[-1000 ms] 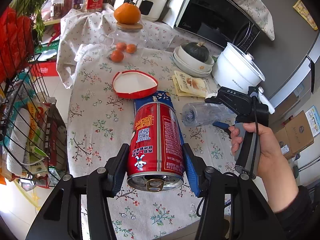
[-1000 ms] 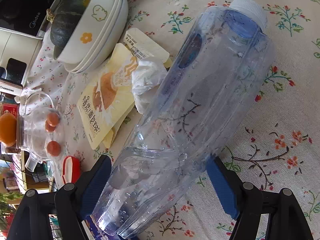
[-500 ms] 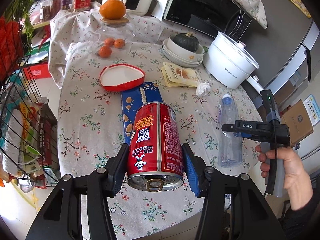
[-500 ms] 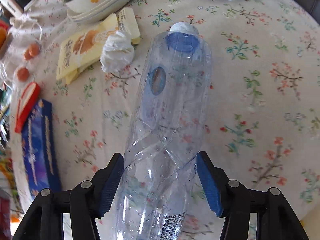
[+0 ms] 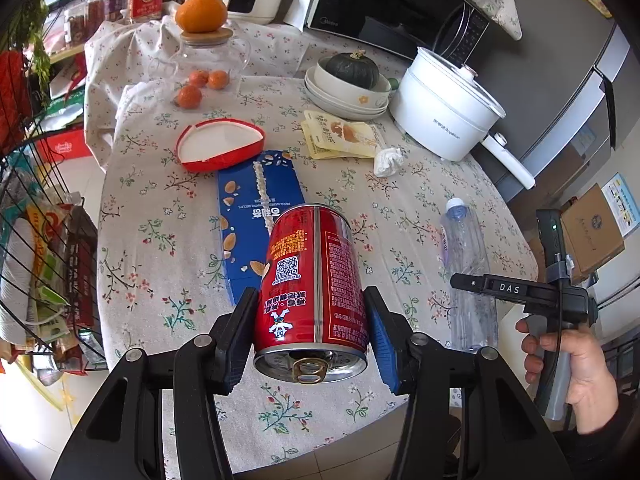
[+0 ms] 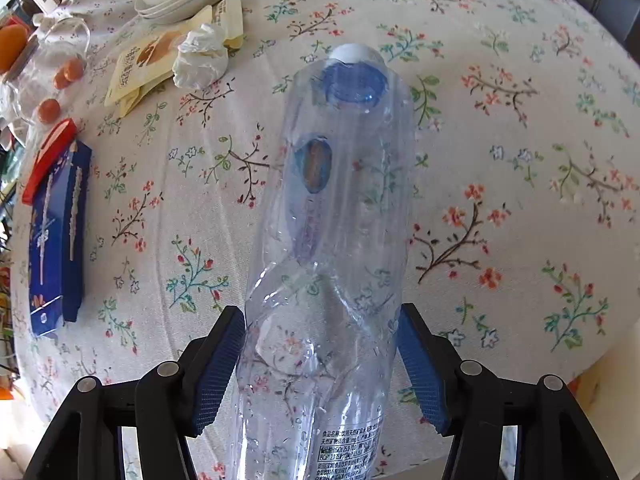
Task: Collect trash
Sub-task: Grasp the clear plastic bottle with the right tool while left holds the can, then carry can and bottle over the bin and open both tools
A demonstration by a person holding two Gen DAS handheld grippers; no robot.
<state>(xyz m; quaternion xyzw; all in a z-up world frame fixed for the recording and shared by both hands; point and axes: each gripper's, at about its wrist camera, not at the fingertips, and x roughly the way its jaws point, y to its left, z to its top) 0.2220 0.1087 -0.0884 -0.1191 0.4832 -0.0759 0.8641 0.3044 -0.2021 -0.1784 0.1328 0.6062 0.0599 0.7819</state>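
Note:
My left gripper [image 5: 310,336] is shut on a red drink can [image 5: 314,280], held above the near edge of the floral-cloth table [image 5: 160,240]. My right gripper [image 6: 320,356] is shut on a clear empty plastic bottle [image 6: 336,208], cap pointing away, held just above the table; the bottle and right gripper also show in the left wrist view [image 5: 466,276]. On the table lie a flattened blue almond-drink carton [image 5: 256,208], a crumpled white tissue [image 5: 387,160], yellow snack wrappers [image 5: 340,138] and a red-rimmed lid [image 5: 220,148].
At the back stand a white electric pot [image 5: 448,112], stacked bowls holding a dark squash [image 5: 348,84], a glass jar with oranges [image 5: 204,60] and a microwave [image 5: 396,8]. A wire rack with bags [image 5: 36,240] stands left of the table.
Both grippers pulled back toward the table's near edge, carrying the can and the bottle. The bottle swung from lying across to pointing straight away from me.

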